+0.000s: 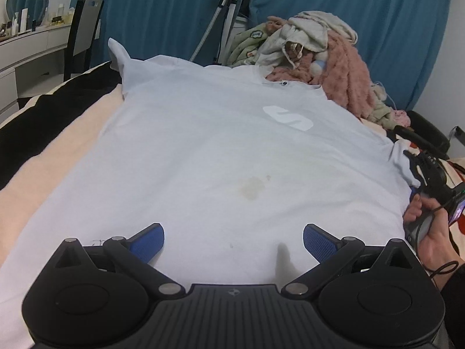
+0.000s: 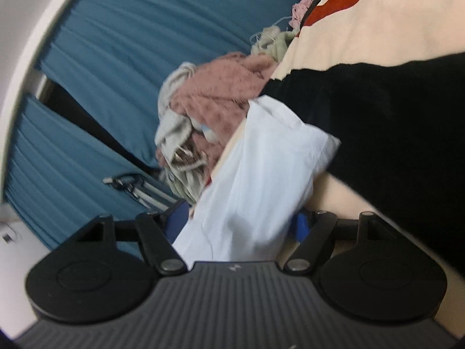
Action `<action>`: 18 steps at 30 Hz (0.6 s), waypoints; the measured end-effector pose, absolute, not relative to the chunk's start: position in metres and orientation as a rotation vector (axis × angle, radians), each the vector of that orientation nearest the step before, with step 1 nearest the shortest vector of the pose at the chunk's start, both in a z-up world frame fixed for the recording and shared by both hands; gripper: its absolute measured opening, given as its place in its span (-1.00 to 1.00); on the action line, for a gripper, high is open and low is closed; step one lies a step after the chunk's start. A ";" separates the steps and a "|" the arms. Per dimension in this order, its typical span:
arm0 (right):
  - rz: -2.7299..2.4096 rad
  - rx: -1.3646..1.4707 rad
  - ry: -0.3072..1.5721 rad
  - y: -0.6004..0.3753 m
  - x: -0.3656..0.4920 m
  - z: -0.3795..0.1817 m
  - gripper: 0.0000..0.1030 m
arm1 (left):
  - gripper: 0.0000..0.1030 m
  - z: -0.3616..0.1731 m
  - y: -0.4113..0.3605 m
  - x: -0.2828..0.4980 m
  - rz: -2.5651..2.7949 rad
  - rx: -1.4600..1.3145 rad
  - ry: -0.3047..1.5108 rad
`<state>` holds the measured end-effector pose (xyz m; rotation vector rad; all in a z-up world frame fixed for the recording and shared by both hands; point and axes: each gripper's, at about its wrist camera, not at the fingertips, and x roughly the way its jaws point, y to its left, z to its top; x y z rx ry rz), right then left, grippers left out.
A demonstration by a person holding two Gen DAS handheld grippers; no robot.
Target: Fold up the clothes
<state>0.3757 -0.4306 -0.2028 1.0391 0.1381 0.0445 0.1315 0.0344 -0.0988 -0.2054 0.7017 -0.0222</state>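
Observation:
A pale white T-shirt (image 1: 218,145) with a white logo and a yellowish stain lies flat, front up, on the bed. My left gripper (image 1: 234,241) hovers open over the shirt's near hem, with nothing between its blue pads. At the right edge of the left wrist view a hand holds my right gripper (image 1: 412,168) at the shirt's right sleeve. In the right wrist view, rolled on its side, that sleeve (image 2: 261,174) lies between the wide-spread fingers of the right gripper (image 2: 241,224). The blue pads are mostly hidden by the cloth, and I see no pinch.
A heap of pink, cream and green clothes (image 1: 314,55) sits beyond the collar. The bed cover (image 1: 58,151) is cream with black and red patches. Blue curtains (image 1: 159,8) hang behind. A dark chair (image 1: 84,29) and a white desk (image 1: 29,49) stand at the left, a stand (image 1: 226,14) at the back.

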 end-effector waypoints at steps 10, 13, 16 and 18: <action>0.050 0.934 0.088 -0.440 0.436 -0.196 0.44 | 0.99 -0.115 0.026 0.152 0.014 -0.124 0.699; 0.024 0.914 0.086 -0.440 0.443 -0.195 0.31 | 0.99 -0.118 0.020 0.159 0.024 -0.081 0.696; -0.005 0.904 0.092 -0.440 0.440 -0.197 0.14 | 0.99 -0.119 0.021 0.163 0.027 -0.071 0.695; -0.030 0.892 0.106 -0.440 0.440 -0.197 -0.06 | 0.99 -0.120 0.021 0.167 0.032 -0.065 0.687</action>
